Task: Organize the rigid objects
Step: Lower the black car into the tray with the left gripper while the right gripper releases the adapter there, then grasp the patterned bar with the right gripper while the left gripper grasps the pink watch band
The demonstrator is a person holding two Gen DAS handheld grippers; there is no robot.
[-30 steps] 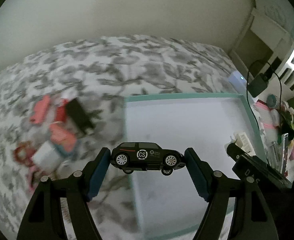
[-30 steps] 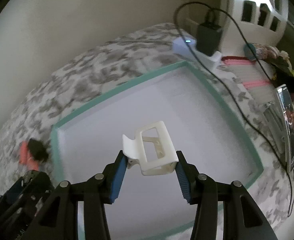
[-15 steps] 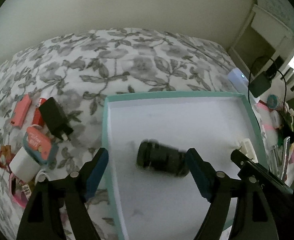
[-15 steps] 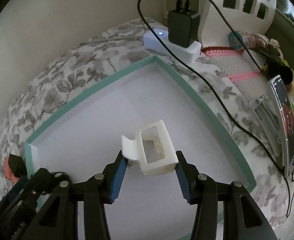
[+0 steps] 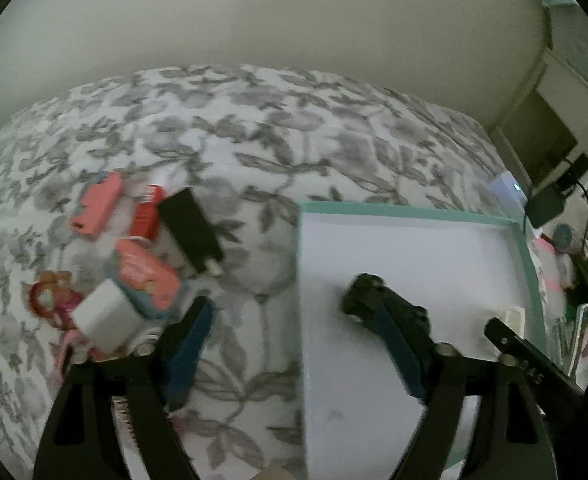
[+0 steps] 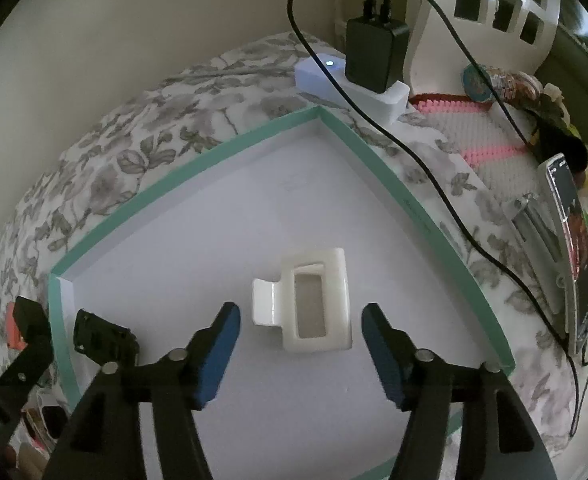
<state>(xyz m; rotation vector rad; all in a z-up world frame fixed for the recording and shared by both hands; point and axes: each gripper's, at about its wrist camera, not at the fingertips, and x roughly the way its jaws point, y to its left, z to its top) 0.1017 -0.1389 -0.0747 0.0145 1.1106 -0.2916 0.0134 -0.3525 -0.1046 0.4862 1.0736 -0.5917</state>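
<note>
A white tray with a teal rim [image 5: 410, 213] [image 6: 214, 152] lies on the flowered bedspread. A black toy car [image 5: 378, 304] [image 6: 104, 338] lies in the tray near its left edge. My left gripper [image 5: 294, 344] is open and empty, straddling the tray's left rim; its right finger hides part of the car. A white hair claw clip [image 6: 314, 300] lies in the tray, just ahead of my right gripper [image 6: 298, 338], which is open and empty. The clip also shows in the left wrist view [image 5: 512, 316].
Left of the tray lies a pile: a black charger [image 5: 190, 232], a pink case [image 5: 98, 206], a red item [image 5: 146, 216], a white adapter [image 5: 102, 316], a pink-and-blue tag [image 5: 146, 276]. A white power strip [image 6: 350, 84] with a black plug and cable, a phone [image 6: 570, 248] and clutter sit right.
My left gripper released the toy car into the tray and swung left over the rim. My right gripper opened and let the white clip down onto the tray floor.
</note>
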